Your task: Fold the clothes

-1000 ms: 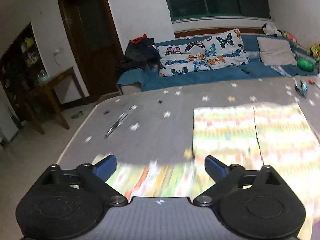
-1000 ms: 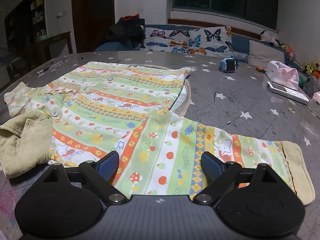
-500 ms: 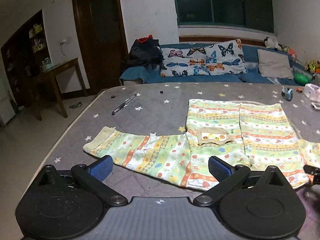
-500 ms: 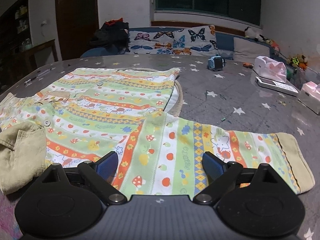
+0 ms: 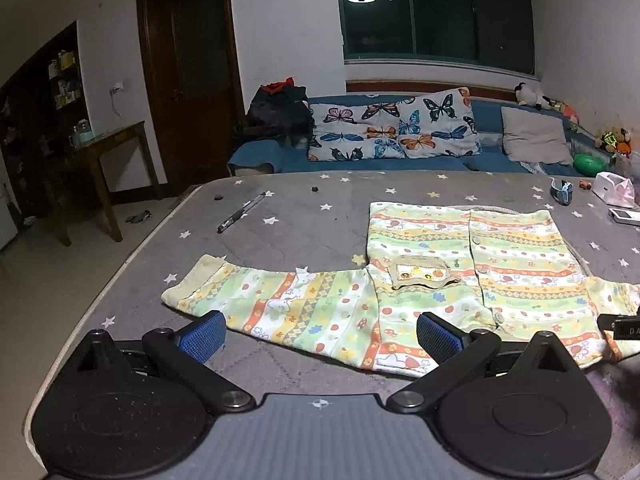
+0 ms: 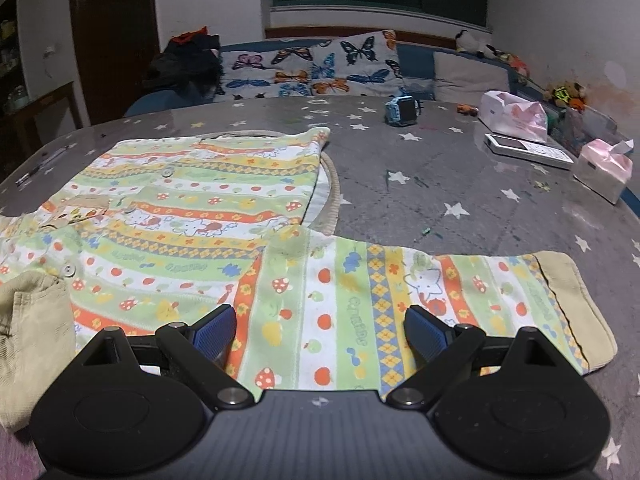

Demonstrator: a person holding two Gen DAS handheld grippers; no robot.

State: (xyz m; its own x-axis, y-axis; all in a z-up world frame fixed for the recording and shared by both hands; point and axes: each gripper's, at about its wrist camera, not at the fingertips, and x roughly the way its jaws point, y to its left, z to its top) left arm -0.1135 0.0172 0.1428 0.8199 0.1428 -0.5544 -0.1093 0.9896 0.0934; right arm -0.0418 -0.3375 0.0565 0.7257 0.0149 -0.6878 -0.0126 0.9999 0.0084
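Note:
A small striped shirt (image 5: 472,252) with green, orange and yellow print lies flat on the grey star-patterned table, sleeves spread. Its left sleeve (image 5: 280,304) stretches toward the table's left side, just beyond my open left gripper (image 5: 320,332). In the right wrist view the shirt body (image 6: 200,208) lies to the left and its right sleeve (image 6: 400,304) runs right, ending in a tan cuff (image 6: 572,300). My right gripper (image 6: 320,330) hovers open over that sleeve, nothing between its fingers. The tan collar (image 6: 28,320) shows at the lower left.
A pen (image 5: 240,212) lies at the table's far left. A blue watch (image 6: 402,108), a white remote (image 6: 528,152) and two pink tissue packs (image 6: 514,116) sit at the back right. A sofa with butterfly cushions (image 5: 392,128) stands behind; the table's left edge (image 5: 132,256) drops to the floor.
The left gripper pulled back and steadied, bringing the whole left sleeve into view. The right gripper moved slightly right and lower over the right sleeve. Both stayed open.

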